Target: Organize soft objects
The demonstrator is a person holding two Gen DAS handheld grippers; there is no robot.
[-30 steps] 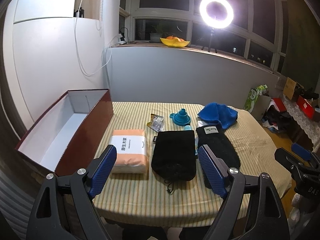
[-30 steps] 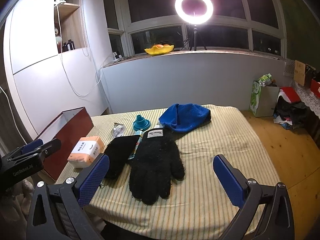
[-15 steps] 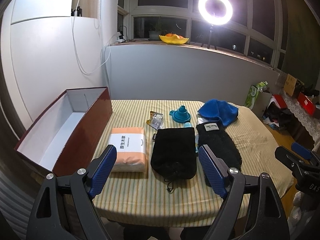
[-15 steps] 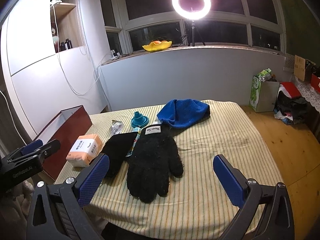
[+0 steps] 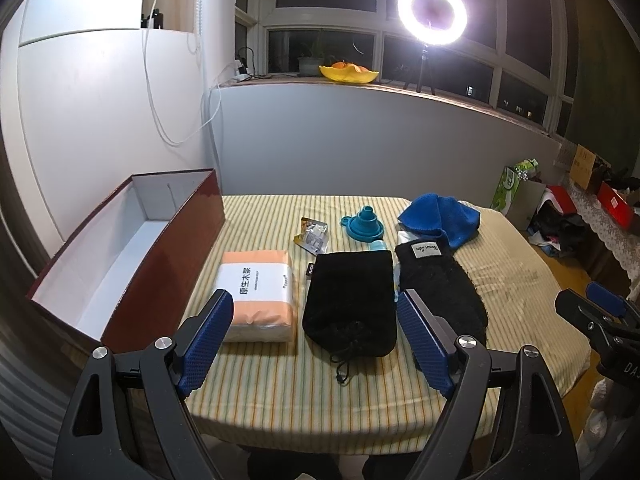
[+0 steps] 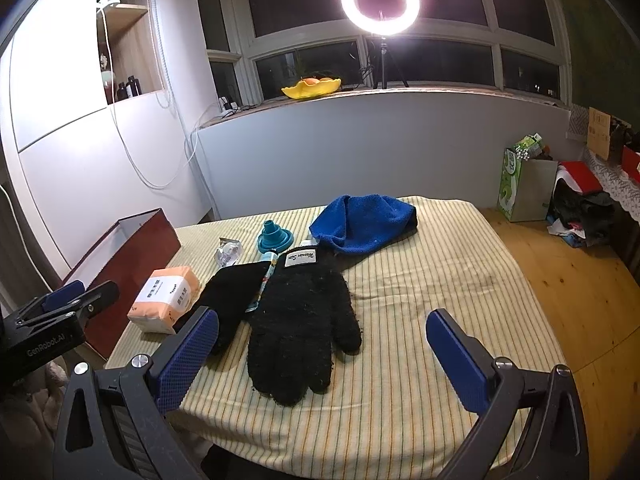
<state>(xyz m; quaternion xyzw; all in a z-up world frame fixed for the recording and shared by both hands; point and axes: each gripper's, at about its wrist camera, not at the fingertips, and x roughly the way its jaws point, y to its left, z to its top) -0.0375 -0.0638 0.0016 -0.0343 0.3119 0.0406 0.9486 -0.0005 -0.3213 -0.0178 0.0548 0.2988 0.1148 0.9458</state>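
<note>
Both grippers are just hanging at the near edge of the table, holding nothing. The left gripper (image 5: 316,336) has its blue pads spread wide, and looking down its view the black pouch (image 5: 350,300) sits right in the gap between them, further out on the cloth. The right gripper (image 6: 320,354) is spread wide too, with the fuzzy black glove (image 6: 304,320) lying flat ahead of it, fingers pointing back toward the near edge.

Going outward along the striped tablecloth (image 5: 360,392): left of the pouch is an orange tissue pack (image 5: 260,294) with a white label, and just beside that, at the left edge of the table, a long dark red box (image 5: 120,252), open on top, white inside. The glove lies just right of the pouch, with some small light blue thing poking out between them, can't tell what. Behind the glove's cuff is a bunched-up blue cloth (image 6: 362,222), touching it or close to. Also back there are a teal funnel (image 5: 363,222) and a small crinkly packet (image 5: 312,235).

On the windowsill behind it all, a ring light (image 6: 380,2) is blazing, next to a yellow bowl (image 6: 311,87).
</note>
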